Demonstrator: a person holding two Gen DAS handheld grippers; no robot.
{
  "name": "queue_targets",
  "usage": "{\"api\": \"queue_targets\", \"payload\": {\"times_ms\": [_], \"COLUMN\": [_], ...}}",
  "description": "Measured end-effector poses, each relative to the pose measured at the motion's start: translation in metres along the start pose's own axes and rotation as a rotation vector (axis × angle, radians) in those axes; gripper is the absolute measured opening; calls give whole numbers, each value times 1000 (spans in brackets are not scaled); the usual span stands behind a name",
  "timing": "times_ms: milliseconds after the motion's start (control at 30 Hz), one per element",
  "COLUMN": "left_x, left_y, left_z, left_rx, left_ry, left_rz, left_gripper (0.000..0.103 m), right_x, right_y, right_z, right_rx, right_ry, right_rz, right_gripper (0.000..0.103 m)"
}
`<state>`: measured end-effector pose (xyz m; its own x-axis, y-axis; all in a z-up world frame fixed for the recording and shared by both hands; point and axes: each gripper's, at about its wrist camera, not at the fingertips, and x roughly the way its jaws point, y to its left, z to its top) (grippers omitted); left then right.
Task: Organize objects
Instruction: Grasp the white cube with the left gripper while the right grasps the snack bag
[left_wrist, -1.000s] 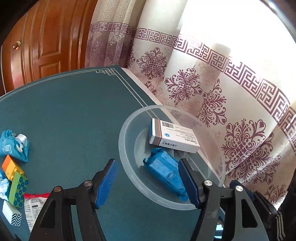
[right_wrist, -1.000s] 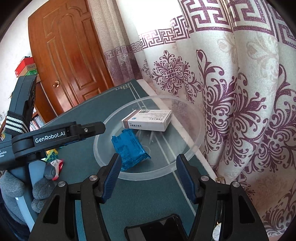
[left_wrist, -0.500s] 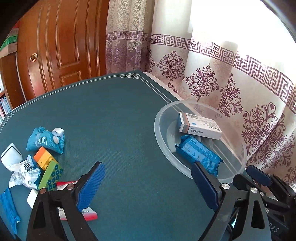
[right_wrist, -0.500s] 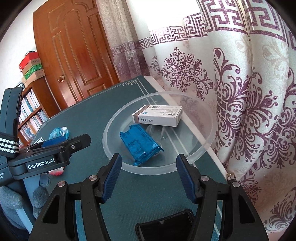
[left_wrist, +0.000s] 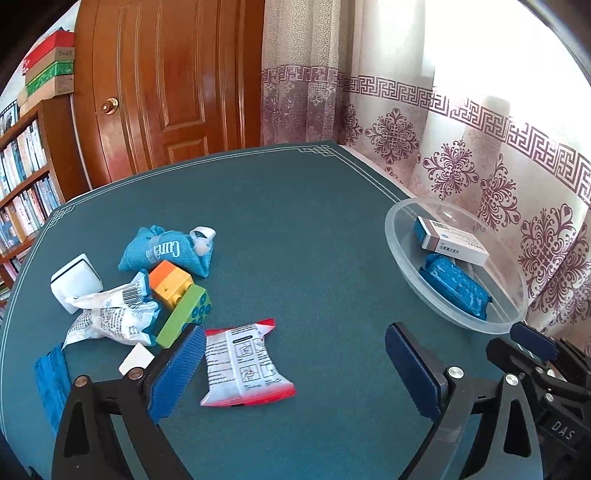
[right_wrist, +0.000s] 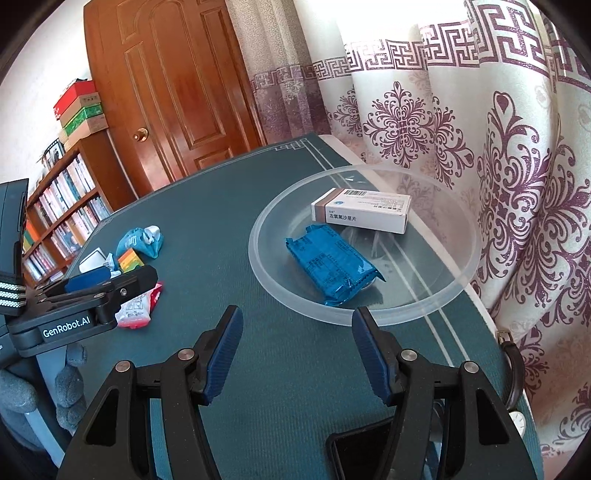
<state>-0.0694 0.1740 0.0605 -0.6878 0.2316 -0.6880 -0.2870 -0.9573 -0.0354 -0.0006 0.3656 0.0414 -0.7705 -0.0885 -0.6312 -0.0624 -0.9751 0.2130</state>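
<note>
From the left wrist, the left gripper (left_wrist: 293, 363) hung over the green tabletop (left_wrist: 295, 229), its jaws opening with nothing gripped; a red-edged white sachet (left_wrist: 243, 363) lay between them on the tabletop; toy blocks (left_wrist: 181, 295) sat just beyond. From the right wrist, the right gripper (right_wrist: 297, 350) stood spread and empty before the clear bowl (right_wrist: 461, 280), which held a blue packet (right_wrist: 332, 266) and a medicine box (right_wrist: 364, 214).
</note>
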Motion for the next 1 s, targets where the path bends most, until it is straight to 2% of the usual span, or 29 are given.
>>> {"api": "queue_targets", "payload": {"times_ms": [467,567,800,867,933,1000], "left_x": [-8,-5,13,16,19,19], "left_y": [81,90,104,105,105,105], "left_z": [-30,-33,-38,-39,-39,-39], "left_rx": [-108,-106,-135,-140,-144,-143], "left_ry": [17,20,81,93,100,94], "left_rz": [105,126,115,107,98,95], "left_gripper": [100,97,73,69,59,56], "right_x": [12,15,22,24,27,30], "right_y": [42,51,64,68,72,76], "right_z": [-7,-8,-10,-11,-12,-12], "right_rx": [-36,-46,-58,-61,-67,-74], "right_ry": [40,52,73,78,84,90], "right_rz": [55,68,94,102,111,121], "right_gripper": [63,63,63,63,63,63]}}
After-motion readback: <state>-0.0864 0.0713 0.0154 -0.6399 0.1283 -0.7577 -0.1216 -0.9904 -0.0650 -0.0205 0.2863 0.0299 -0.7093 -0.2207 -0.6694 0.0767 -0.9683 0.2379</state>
